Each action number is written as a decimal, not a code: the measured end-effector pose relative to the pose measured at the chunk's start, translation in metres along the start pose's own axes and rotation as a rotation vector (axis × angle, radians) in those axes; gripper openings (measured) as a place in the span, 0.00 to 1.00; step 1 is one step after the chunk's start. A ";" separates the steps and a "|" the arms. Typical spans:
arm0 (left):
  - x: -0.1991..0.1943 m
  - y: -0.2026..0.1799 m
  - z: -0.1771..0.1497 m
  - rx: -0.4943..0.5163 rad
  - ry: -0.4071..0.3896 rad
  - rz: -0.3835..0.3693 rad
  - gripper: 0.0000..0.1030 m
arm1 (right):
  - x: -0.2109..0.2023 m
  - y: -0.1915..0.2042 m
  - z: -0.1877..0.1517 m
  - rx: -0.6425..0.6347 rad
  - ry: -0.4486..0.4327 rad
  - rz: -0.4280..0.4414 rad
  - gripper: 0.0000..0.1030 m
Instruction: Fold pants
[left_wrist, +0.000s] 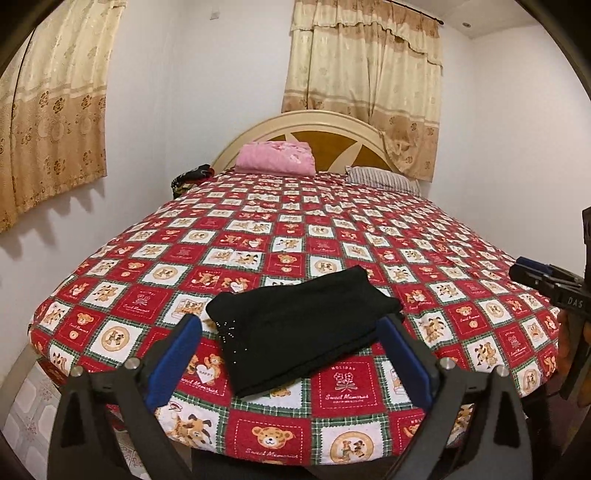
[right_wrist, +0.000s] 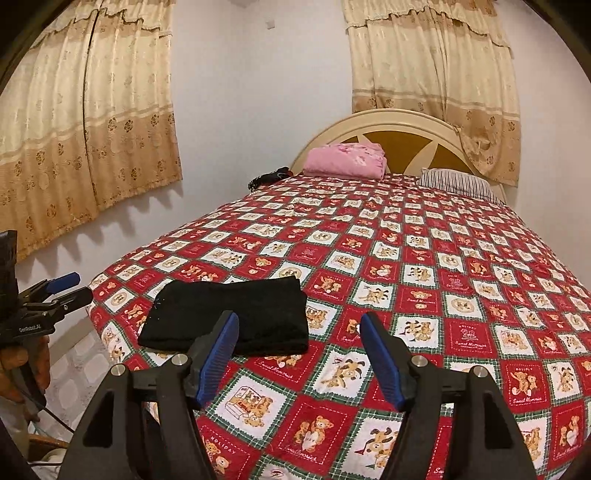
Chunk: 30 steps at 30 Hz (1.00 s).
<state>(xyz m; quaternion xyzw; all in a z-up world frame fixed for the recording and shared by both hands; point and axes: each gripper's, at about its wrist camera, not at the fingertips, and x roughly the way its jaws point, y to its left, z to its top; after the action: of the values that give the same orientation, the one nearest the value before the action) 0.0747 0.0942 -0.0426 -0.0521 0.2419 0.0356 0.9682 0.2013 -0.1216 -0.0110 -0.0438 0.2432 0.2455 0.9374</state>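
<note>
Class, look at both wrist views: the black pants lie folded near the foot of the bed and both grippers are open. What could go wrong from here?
1. The black pants lie near the foot edge of the bed; a nudge from the left gripper might slide them off.
2. The right gripper has one fingertip in front of the bundle's near edge; closing or lifting carelessly could catch a layer and undo the fold.

One bed with one headboard. One folded pair of black pants near the foot. One pink bundle and one striped pillow at the far end. Two curtains. Two hand-held grippers: the left hand-held gripper and the right hand-held gripper.
</note>
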 end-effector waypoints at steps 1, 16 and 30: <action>0.000 -0.001 0.000 0.002 0.001 -0.002 0.96 | 0.000 0.000 0.000 -0.001 0.000 0.001 0.68; 0.002 -0.007 0.001 0.021 0.011 0.009 1.00 | -0.001 0.003 -0.002 -0.018 0.004 0.009 0.68; -0.005 -0.014 0.011 0.059 -0.043 0.008 1.00 | -0.003 0.007 -0.002 -0.031 -0.014 0.014 0.68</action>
<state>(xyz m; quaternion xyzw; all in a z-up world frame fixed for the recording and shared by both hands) 0.0767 0.0815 -0.0292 -0.0215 0.2221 0.0335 0.9742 0.1947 -0.1172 -0.0107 -0.0550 0.2329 0.2563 0.9365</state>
